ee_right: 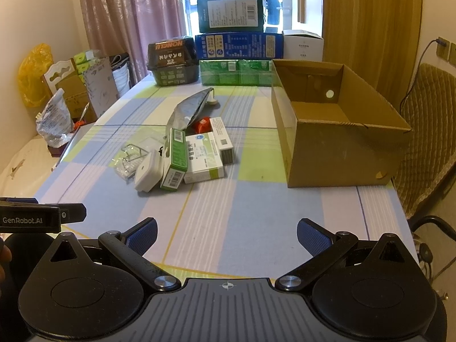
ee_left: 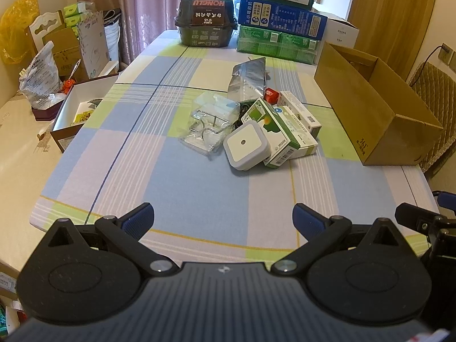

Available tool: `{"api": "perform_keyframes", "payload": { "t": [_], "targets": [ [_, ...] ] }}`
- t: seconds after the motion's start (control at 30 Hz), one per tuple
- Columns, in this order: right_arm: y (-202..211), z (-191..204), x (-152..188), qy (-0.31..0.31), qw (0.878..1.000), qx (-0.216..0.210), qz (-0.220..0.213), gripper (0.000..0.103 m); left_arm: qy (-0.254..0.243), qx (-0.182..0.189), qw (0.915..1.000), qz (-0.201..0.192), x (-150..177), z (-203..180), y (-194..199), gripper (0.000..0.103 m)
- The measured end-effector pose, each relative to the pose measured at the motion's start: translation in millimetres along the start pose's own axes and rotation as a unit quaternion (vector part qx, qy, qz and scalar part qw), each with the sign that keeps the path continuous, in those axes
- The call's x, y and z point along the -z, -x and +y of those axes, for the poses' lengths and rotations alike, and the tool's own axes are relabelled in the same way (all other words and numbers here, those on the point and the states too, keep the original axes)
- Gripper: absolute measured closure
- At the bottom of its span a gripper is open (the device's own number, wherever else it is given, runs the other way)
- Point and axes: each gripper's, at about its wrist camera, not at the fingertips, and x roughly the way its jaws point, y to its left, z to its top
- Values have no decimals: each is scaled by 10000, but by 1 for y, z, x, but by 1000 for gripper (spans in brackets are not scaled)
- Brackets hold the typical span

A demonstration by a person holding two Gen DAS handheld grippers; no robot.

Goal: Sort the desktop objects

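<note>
A small heap lies mid-table: a white square night light [ee_left: 246, 146] [ee_right: 146, 174], green-and-white medicine boxes [ee_left: 280, 134] [ee_right: 203, 158], a clear plastic blister pack [ee_left: 209, 125] [ee_right: 129, 159], a silver foil bag [ee_left: 247, 79] [ee_right: 189, 109] and a small red item [ee_left: 270, 94] [ee_right: 203, 124]. An open brown cardboard box [ee_left: 370, 108] [ee_right: 339, 131] stands to the right of the heap. My left gripper [ee_left: 223, 219] is open near the table's front edge, well short of the heap. My right gripper [ee_right: 227, 235] is open too, with nothing between its fingers.
Stacked retail boxes [ee_left: 280, 20] [ee_right: 236, 45] and a black lidded container [ee_left: 206, 22] [ee_right: 172, 61] line the far edge. A white open box [ee_left: 77, 111] sits off the left edge beside bags and cartons. A quilted chair [ee_right: 427, 142] stands right of the table.
</note>
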Motion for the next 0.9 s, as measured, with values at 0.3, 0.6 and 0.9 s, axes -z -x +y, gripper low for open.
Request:
{"api": "perform_keyframes", "payload": {
  "t": [0.3,0.6,0.9],
  "targets": [
    [-2,-2,1,4,10000,19,-11,2,-189,48,9998,-17,-5,2,-3,1],
    [-10,-3,-6,196,9998,-53,-39,2,-1035,380,9938,-134,-24,11,-12,2],
    [-34,3,-20,540,9982,-235,-77,2,-1869,714,9794,-272,-41,22,-36,2]
  ]
}}
